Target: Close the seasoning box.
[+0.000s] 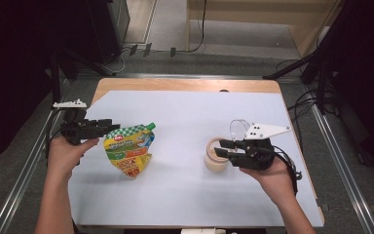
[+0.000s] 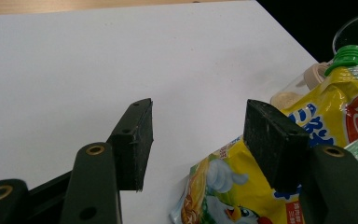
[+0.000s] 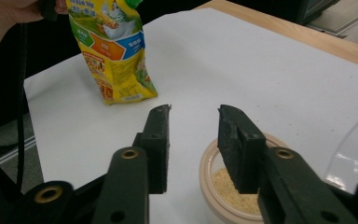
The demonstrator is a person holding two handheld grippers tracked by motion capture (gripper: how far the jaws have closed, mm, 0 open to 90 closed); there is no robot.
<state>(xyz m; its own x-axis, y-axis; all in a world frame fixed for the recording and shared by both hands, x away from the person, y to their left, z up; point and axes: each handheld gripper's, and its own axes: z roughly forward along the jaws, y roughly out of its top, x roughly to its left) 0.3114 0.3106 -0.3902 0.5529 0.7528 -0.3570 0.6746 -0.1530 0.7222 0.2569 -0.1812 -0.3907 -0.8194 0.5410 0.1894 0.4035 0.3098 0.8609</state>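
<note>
White tabletop (image 1: 185, 122) carries one pouch (image 1: 128, 151) and one jar (image 1: 215, 155); both tongs, left (image 1: 111, 126) and right (image 1: 219, 147), stand apart, empty.

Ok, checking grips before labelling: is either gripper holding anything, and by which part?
Nothing is held. The left gripper is open beside the pouch; the right gripper is open over the jar.

White sheet (image 1: 185, 190) spread over wooden table (image 1: 185, 84), bare wood showing along far edge. Metal rails (image 1: 333, 146) flanking left and right edges, grey carpet (image 1: 175, 56) beyond. Black cables (image 1: 308, 105) trailing past far right corner, near dark stand legs (image 1: 292, 70).
</note>
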